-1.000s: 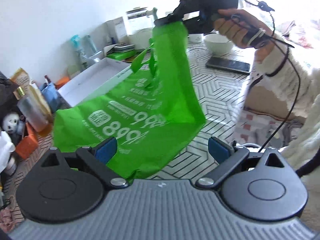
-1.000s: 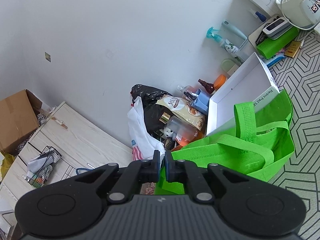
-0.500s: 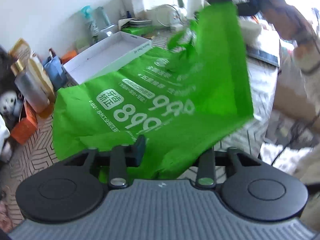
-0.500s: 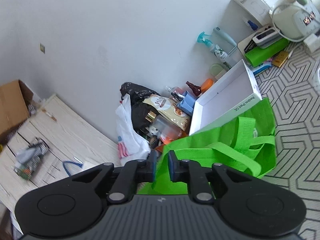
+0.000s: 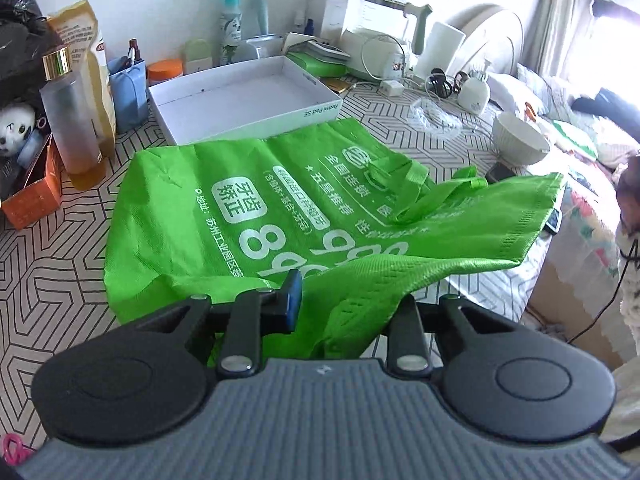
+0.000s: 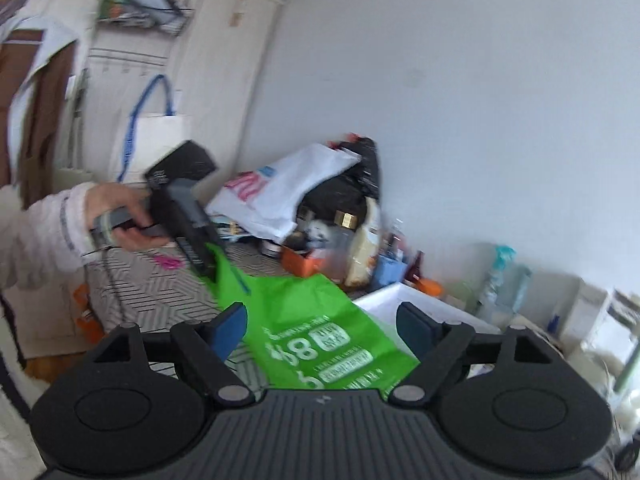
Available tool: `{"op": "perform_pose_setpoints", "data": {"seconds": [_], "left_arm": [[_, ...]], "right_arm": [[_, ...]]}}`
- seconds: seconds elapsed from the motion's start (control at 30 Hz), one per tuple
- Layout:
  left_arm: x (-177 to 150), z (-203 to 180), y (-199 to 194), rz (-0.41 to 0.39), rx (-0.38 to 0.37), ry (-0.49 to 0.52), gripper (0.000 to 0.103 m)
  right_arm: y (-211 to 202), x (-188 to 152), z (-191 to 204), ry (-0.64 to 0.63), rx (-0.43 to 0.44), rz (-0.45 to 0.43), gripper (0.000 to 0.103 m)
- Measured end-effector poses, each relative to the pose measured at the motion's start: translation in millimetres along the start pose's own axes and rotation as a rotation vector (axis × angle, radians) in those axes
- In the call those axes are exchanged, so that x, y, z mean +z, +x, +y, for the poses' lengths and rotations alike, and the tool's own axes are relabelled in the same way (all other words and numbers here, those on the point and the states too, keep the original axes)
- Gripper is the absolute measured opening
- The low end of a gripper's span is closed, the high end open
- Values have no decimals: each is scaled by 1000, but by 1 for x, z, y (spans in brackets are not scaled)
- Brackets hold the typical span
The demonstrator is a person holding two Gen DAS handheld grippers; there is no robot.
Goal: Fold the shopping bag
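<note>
Since a second ago the green shopping bag [image 5: 280, 216] has come down from hanging in the air and now lies spread across the patterned counter [image 5: 52, 280], printed side up, its handles [image 5: 416, 184] flopped over the middle of the cloth. Its far edge lies just in front of the open white box [image 5: 240, 100], and its right part reaches the counter's edge, where a flap lifts off the surface. Behind the box stand a spray bottle [image 5: 231, 12], a kettle [image 5: 384, 8] and a white bowl [image 5: 520, 140] off to the right; a tall frosted bottle [image 5: 72, 120] stands to the left of the bag. The left gripper [image 5: 344, 300] has its jaws closed onto the near corner of the bag: green cloth bunches between them and hides the right pad, while the blue left pad [image 5: 292, 296] presses against the fold. From the right wrist view, that same gripper shows in the person's hand [image 6: 116, 216], pinching the raised corner of the bag. The right gripper [image 6: 320, 328], which held a corner of the bag earlier, has let go: its jaws are opening and stand wide apart, with the bag seen lying beyond the gap and neither blue pad [image 6: 230, 330] touching it.
</note>
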State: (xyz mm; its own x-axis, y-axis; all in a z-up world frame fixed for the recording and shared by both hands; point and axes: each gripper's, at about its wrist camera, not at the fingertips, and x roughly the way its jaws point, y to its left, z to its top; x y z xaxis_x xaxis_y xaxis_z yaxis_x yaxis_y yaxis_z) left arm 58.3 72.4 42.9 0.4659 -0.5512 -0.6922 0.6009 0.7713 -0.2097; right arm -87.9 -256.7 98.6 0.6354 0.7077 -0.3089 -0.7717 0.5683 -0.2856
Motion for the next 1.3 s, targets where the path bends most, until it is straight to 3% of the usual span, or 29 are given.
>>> {"op": "perform_pose_setpoints", "data": {"seconds": [0.1, 0.23, 0.37, 0.5, 0.63, 0.67, 0.83, 0.93, 1.1, 1.3], "left_arm": [[1, 10, -1, -31, -25, -46, 29], [7, 26, 0, -49, -57, -143, 33], [18, 45, 1, -70, -113, -243, 34], [35, 63, 7, -117, -139, -350, 47], [49, 69, 19, -135, -83, -351, 56], [53, 73, 23, -145, -52, -355, 57], [61, 73, 17, -202, -4, -358, 68], [55, 72, -10, -292, 25, -332, 79], [43, 66, -45, -405, 146, -270, 83], [35, 64, -9, -238, 358, -209, 83]], "right_arm": [[26, -8, 24, -105, -35, 68, 88], [27, -12, 23, -57, -226, 20, 88], [21, -11, 10, 13, -285, -65, 92], [34, -8, 2, 9, -248, -68, 93], [80, 1, -20, 176, 11, 3, 84], [98, 3, -24, 198, 31, 40, 84], [183, -7, -52, 219, -91, 219, 77], [220, -28, -87, 426, -77, 320, 71], [245, -50, -110, 551, -68, 348, 72], [274, -59, -104, 528, -12, 391, 85]]}}
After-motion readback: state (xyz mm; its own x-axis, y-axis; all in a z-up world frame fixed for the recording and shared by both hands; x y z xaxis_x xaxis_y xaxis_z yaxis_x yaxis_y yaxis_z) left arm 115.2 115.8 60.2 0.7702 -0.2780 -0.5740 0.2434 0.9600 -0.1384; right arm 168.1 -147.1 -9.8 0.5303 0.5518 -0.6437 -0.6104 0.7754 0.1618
